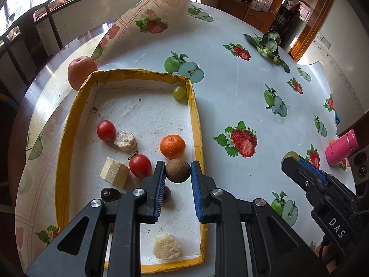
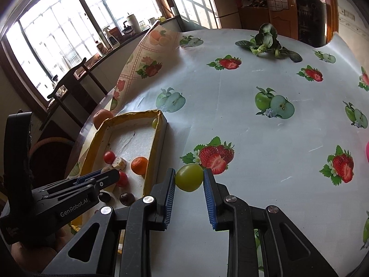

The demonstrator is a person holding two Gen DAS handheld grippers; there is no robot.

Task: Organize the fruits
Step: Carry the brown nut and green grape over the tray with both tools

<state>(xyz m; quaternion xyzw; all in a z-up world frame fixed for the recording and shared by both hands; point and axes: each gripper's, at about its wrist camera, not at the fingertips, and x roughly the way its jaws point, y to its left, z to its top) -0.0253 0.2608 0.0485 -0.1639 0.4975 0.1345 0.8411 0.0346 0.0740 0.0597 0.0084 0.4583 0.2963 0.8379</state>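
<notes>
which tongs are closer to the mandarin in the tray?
Left. The left tongs hold a brown round fruit over the tray, right beside the mandarin. The right tongs grip a green grape outside the tray's right wall.

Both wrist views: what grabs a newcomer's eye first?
The left gripper is shut on a brown round fruit over the near right part of the yellow-rimmed tray, which already holds a mandarin and cherry tomatoes. The right gripper brackets a green grape on the fruit-print tablecloth, just right of the tray.
</notes>
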